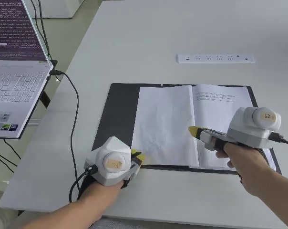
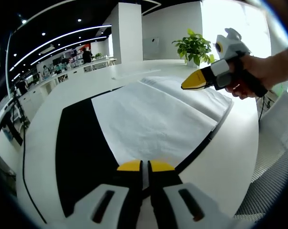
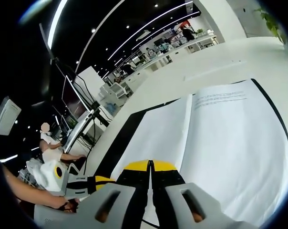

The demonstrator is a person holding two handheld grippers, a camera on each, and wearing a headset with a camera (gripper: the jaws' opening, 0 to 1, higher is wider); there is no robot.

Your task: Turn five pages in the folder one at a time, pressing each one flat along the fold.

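Your folder [image 1: 118, 112] lay open on the worktop [image 1: 134, 38], towards its near edge, with the black cover bare on the left. One white page [image 1: 163, 124] lay turned over onto the left side; the right-hand page [image 1: 220, 102], with a few printed lines at its far end, lay flat beside the fold. Your left gripper [image 1: 137, 157] sat at the near left corner of the folder, fingers pinched together on nothing; whether they touched the cover I couldn't tell. Your right gripper [image 1: 195, 131] hung over the near end of the fold, fingers likewise clenched with no paper between them. By my reading you had at least one page over, but the count could not be read from the sheets. The turned page looked faintly rumpled, so pressing it along the fold was probably the step in hand, with further turns left to do.
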